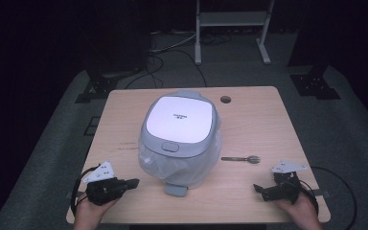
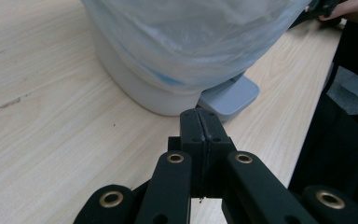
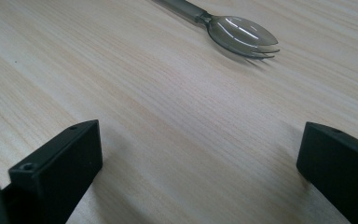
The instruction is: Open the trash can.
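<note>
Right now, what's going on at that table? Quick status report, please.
Left gripper shut, empty, beside the bin. Right gripper open, empty, facing the spork. Nothing between them.

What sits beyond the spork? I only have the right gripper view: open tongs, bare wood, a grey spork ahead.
Observer: In the high view a pedal bin with a grey-and-white lid stands mid-table, left of the spork.
Operator: Is the bin lined?
Observer: Yes, a clear plastic bag bulges around its body below the lid.
Operator: And the other tongs?
Observer: The left gripper is shut on nothing, pointing at the bin's grey foot pedal without touching it.
Operator: Where is mine?
Observer: The right gripper rests near the front edge of the table, short of the spork.
</note>
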Demonstrator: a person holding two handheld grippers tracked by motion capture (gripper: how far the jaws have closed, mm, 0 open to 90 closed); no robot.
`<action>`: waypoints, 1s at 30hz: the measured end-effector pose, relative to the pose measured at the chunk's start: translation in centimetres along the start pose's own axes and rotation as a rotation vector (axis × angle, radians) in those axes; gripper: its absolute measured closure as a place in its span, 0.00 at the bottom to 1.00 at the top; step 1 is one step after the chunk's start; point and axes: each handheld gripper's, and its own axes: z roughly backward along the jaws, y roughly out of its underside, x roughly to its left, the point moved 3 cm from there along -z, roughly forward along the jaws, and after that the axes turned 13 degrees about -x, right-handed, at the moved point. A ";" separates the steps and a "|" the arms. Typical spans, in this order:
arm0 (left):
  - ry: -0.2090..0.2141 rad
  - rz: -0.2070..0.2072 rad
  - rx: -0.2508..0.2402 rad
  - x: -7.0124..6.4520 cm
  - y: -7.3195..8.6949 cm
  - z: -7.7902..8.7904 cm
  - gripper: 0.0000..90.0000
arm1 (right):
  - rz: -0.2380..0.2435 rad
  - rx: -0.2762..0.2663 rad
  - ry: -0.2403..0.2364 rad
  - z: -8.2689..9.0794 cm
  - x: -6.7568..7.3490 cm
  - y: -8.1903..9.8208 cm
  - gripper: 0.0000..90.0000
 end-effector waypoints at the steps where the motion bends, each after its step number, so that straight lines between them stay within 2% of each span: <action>1: 0.003 0.001 0.001 0.0 -0.1 0.1 1.00 | 0.001 0.000 0.000 0.0 0.0 0.0 0.00; 17: 0.094 -0.003 -0.049 -0.7 -3.1 0.6 1.00 | 0.001 0.001 0.000 0.0 0.0 0.0 0.00; 21: 0.125 -0.017 -0.056 -1.2 -3.9 0.6 1.00 | 0.001 0.000 0.000 0.0 0.0 0.0 0.00; 30: 0.159 -0.031 -0.078 -1.9 -5.3 0.9 1.00 | 0.001 0.000 0.000 0.0 0.0 0.0 0.00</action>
